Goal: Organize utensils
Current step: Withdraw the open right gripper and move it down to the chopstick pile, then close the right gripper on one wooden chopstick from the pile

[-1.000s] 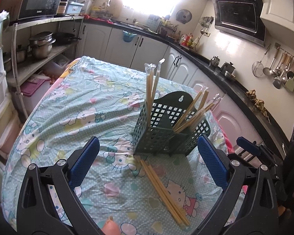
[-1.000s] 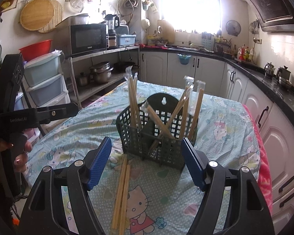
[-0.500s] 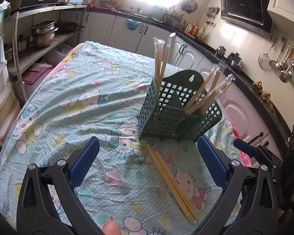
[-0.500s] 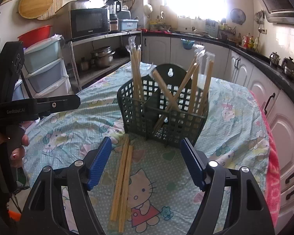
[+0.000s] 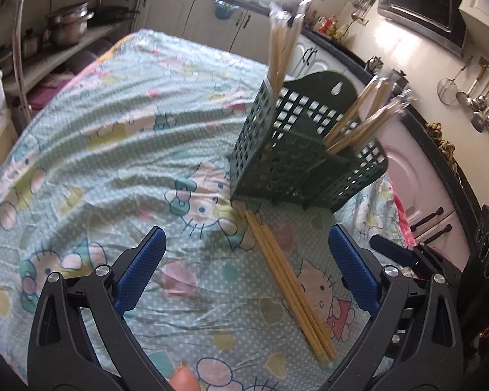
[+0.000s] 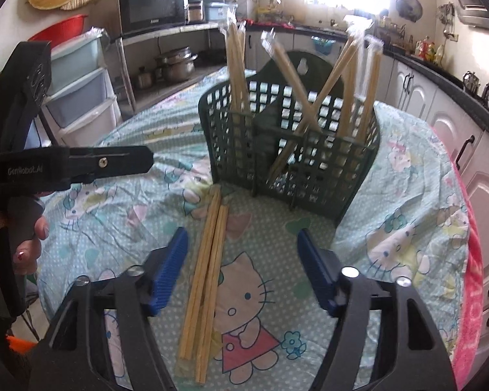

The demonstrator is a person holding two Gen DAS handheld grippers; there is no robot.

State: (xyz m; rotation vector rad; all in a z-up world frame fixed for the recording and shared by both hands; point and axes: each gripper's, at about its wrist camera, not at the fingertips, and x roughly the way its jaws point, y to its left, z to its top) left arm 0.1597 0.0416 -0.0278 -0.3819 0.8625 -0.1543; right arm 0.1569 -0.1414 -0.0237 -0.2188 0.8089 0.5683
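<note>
Both grippers have come down toward the table over the last sec; the basket and the loose sticks fill more of each view than they did. My right gripper (image 6: 243,254) has just been closing a bit, jaws now narrower than before but still apart w/ nothing pressed between the blue pads. The loose bundle of pale wooden chopsticks (image 6: 205,280) lies flat on the mint cartoon-cat tablecloth (image 6: 401,215), under the pad at 9 o'clock in the right wrist view, not centred in the gap. My left gripper (image 5: 244,264) has its jaws wide apart and empty; in its view the same bundle (image 5: 290,280) runs from 12 toward 5 o'clock, closer to the right-hand pad.

The dark green plastic lattice utensil basket (image 6: 290,150) stands upright at 12 o'clock from the bundle, far stick ends just short of its base. It already holds wrapped chopstick pairs (image 6: 234,65) upright in one compartment and others (image 6: 352,88) leaning crossed in the next. So most is sorted, I reckon; the flat bundle is what's left.

What the drop plus narrowing means: I read it as the approach for a pick w/ the right gripper. Needs a shift toward 9 o'clock so the sticks sit between the pads. Risk: thin round sticks may roll or fan out, and I may get only some.
</note>
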